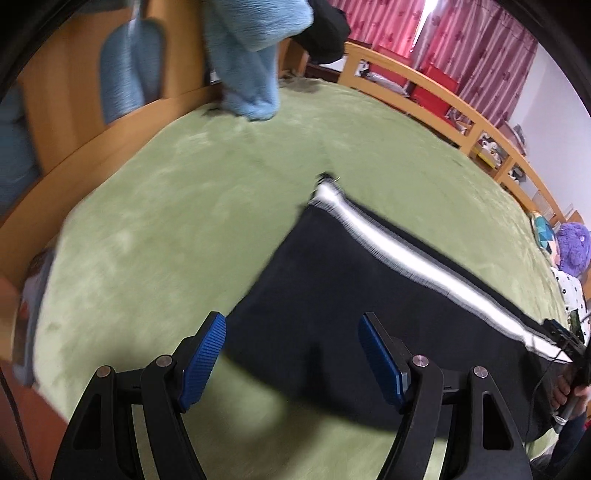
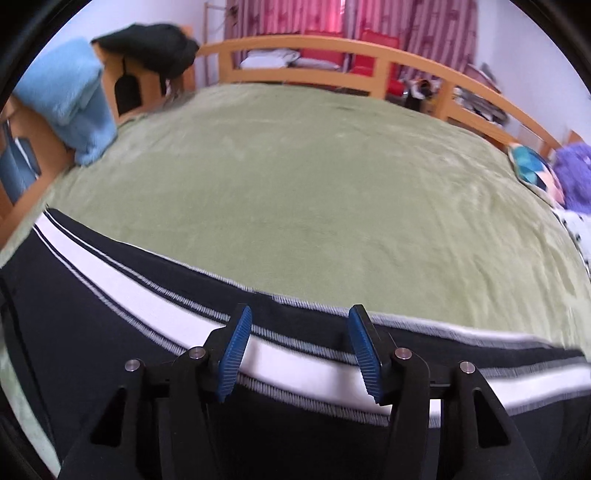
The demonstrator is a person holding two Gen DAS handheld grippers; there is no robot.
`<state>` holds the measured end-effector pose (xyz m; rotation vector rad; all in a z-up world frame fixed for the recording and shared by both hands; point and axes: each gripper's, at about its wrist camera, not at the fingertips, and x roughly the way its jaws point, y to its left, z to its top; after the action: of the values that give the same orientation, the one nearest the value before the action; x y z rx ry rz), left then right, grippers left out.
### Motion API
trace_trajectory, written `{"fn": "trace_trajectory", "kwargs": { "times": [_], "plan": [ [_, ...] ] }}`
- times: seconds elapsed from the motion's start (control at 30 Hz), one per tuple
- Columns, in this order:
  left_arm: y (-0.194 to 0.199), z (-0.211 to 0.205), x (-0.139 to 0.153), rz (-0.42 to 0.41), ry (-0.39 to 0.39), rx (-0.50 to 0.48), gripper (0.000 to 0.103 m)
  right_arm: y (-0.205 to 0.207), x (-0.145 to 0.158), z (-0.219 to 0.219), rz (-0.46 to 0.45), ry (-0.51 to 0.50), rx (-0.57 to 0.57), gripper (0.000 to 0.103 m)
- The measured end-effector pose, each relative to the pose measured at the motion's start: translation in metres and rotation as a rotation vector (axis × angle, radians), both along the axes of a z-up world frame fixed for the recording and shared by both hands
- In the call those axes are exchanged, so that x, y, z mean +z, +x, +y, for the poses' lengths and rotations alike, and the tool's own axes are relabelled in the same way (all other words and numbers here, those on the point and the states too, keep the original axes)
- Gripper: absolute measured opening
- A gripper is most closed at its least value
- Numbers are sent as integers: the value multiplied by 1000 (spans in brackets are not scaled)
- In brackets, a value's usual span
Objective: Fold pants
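Here, black pants [image 1: 332, 295] under spread left tongs [image 1: 291, 332], right tongs [image 2: 299, 332].

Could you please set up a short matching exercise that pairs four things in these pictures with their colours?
Things:
1. pants
2. bed cover
3. fluffy blanket
4. curtains

Colours:
A. light blue
B. pink-red
C. black with a white stripe
D. green

Pairs: 1-C, 2-D, 3-A, 4-B. The pants lie flat on the bed cover, the blanket hangs over the wooden bed frame, and the curtains hang beyond it. Both the left gripper and the right gripper are open above the pants.
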<state>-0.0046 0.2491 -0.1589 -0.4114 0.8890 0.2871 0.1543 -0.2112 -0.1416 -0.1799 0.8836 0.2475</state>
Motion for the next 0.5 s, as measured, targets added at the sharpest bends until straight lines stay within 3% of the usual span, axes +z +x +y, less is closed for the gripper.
{"fn": "trace_trajectory", "kwargs": {
  "times": [0.1, 0.3, 0.37, 0.43, 0.47, 0.5],
  "plan": [
    [-11, 12, -17, 23, -41, 30, 73, -25, 5, -6, -17, 8, -26, 54],
    [0, 34, -51, -5, -252, 66, 70, -78, 5, -31, -3, 52, -134, 54],
    [11, 37, -56, -41, -291, 79, 61, -93, 2, -42, 39, 101, -164, 54],
    [26, 38, -60, -30, -286, 77, 32, -108, -3, -51, 67, 133, -207, 54],
    [29, 38, -57, -35, -279, 59, 23, -112, -5, -56, 72, 139, -220, 54],
    [31, 40, -49, -61, -287, 41, 22, -117, -8, -59, 77, 140, -235, 54]
  ]
}}
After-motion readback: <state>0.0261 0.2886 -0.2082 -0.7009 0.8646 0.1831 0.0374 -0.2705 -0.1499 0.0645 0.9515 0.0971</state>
